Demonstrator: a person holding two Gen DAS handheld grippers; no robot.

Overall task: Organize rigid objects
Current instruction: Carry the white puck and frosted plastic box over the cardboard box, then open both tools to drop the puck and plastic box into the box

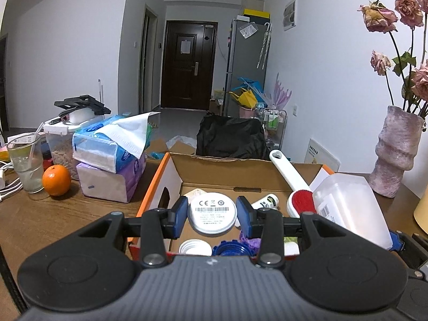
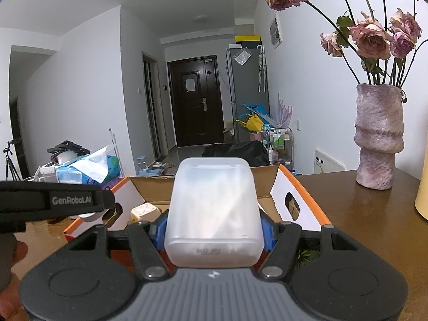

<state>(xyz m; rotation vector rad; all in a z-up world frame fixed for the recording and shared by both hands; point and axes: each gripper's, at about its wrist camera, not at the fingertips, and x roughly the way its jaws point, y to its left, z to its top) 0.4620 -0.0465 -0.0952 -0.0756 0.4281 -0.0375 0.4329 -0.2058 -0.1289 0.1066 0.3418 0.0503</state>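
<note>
frosted plastic tub (image 2: pixel 212 208) sits clamped between the right gripper (image 2: pixel 212 231)'s blue pads, held just above the near edge of the cardboard box (image 1: pixel 171 165). this looks like the carry-in step: next it wants lowering into a free spot, clear of the brush (image 1: pixel 290 184) and the round disc (image 1: pixel 212 212). the left gripper (image 1: pixel 212 212) hangs level over the box, jaws parted either side of the disc; whether the pads touch it i cannot tell.
</note>
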